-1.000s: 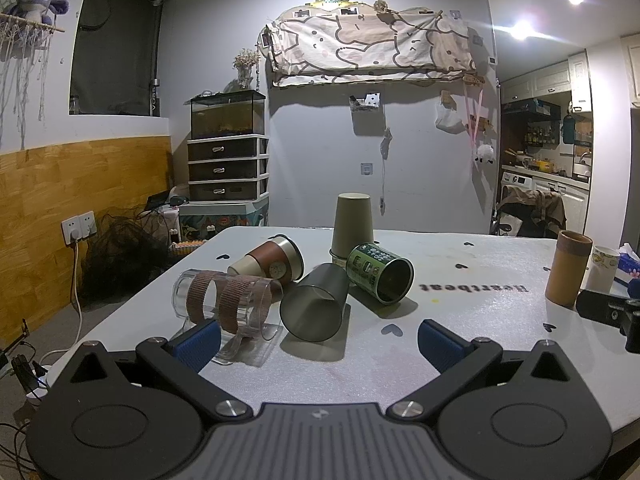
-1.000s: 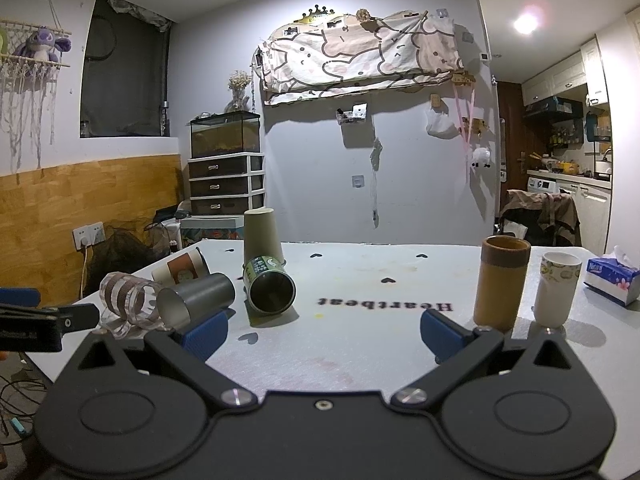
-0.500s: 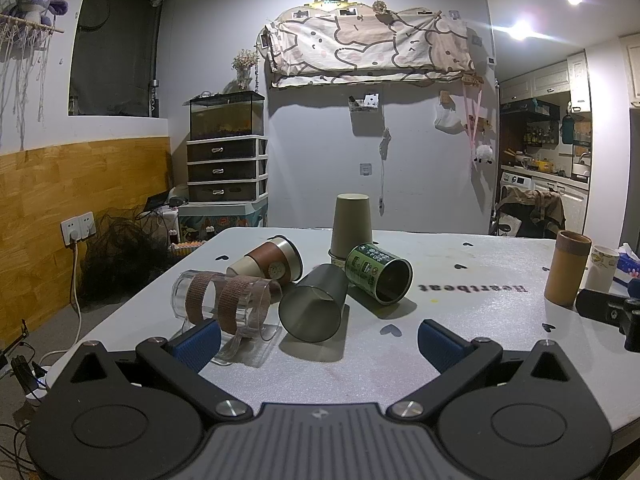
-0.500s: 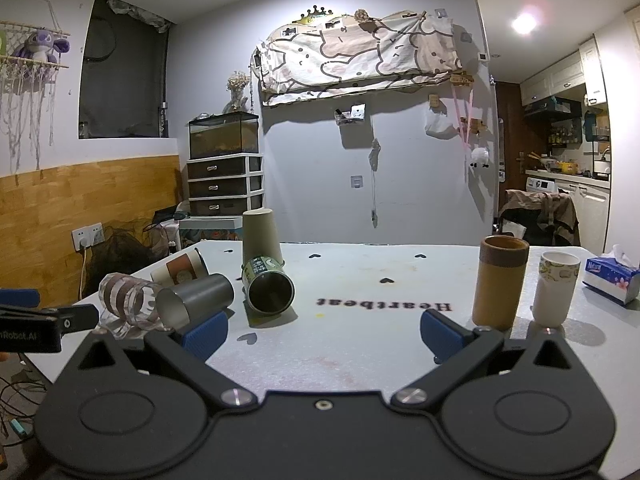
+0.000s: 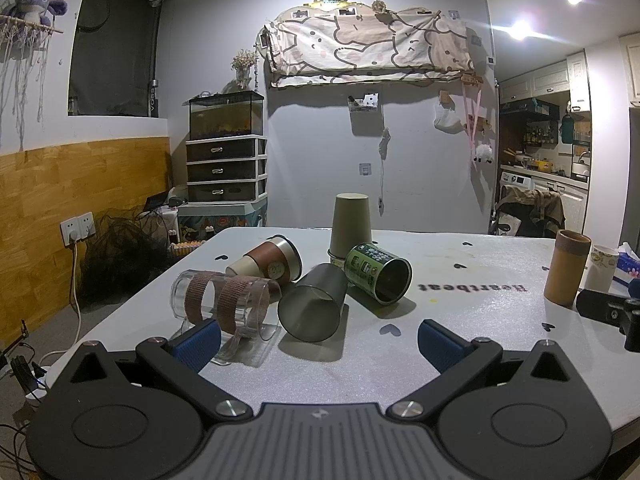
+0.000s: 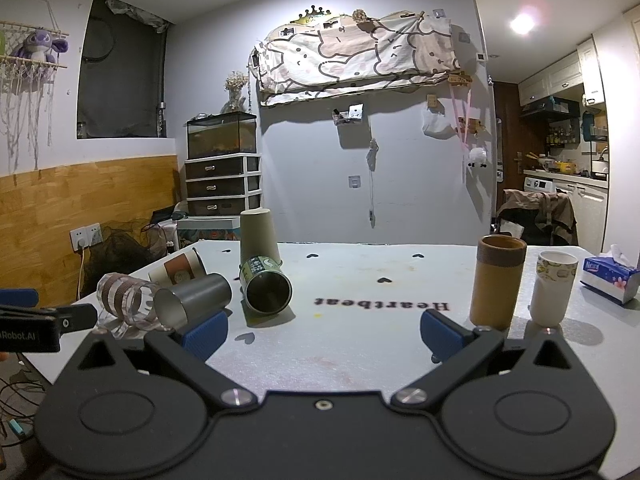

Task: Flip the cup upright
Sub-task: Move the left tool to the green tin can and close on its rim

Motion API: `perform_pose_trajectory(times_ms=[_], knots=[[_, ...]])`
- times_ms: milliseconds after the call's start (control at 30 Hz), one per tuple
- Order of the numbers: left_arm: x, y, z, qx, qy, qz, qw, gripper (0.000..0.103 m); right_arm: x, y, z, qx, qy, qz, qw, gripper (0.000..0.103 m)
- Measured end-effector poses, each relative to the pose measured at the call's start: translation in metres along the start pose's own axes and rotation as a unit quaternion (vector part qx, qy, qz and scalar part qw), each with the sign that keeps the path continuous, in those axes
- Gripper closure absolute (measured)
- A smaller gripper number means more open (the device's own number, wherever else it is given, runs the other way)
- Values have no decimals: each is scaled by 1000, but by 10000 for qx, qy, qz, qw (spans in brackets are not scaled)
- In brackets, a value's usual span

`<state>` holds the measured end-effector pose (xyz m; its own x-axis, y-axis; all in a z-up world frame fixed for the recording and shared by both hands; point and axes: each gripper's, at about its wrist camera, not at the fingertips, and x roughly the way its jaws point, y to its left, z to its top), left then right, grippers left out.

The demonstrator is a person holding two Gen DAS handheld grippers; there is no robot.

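Several cups lie on their sides on the white table (image 5: 460,280): a clear glass with brown bands (image 5: 224,300), a dark grey cup (image 5: 314,306), a green tin cup (image 5: 378,274) and a brown-sleeved paper cup (image 5: 272,264). An olive paper cup (image 5: 351,224) stands upside down behind them. My left gripper (image 5: 318,338) is open and empty, just short of the grey cup. My right gripper (image 6: 324,330) is open and empty, to the right of the green cup (image 6: 266,288) and the grey cup (image 6: 192,300).
A tall tan cup (image 6: 498,282) and a white paper cup (image 6: 554,288) stand upright at the right. A tissue box (image 6: 610,280) lies at the far right edge. The left gripper's body (image 6: 40,328) shows at the left of the right wrist view.
Both views have shifted very slightly. The cups have not moved and both grippers stay open.
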<state>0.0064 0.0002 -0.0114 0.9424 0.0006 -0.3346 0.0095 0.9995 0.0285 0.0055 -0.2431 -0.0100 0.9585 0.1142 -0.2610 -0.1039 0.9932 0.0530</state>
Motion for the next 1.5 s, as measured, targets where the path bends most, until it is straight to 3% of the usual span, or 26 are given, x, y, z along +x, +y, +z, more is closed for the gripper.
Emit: perform_pose_trajectory(times_ms=[533, 800, 1033, 1167, 1333, 1500], knots=[[18, -5, -11, 23, -37, -25, 10000, 0, 0, -10, 0, -8, -43, 15, 10000, 0], [23, -29, 7, -147, -150, -187, 9996, 0, -8, -23, -15, 117, -154, 31, 9998, 0], [62, -68, 42, -372, -443, -260, 9980, 0, -12, -40, -26, 268, -110, -60, 9996, 0], [98, -101, 63, -510, -536, 99, 9972, 0, -17, -56, -32, 378, -93, -168, 9991, 0], [156, -134, 78, -1096, -229, 880, 9898, 1, -21, -76, -40, 501, -29, -335, 9982, 0], [210, -165, 70, -981, 120, 1536, 9832, 6, -24, -96, -47, 582, 73, -535, 9968, 0]])
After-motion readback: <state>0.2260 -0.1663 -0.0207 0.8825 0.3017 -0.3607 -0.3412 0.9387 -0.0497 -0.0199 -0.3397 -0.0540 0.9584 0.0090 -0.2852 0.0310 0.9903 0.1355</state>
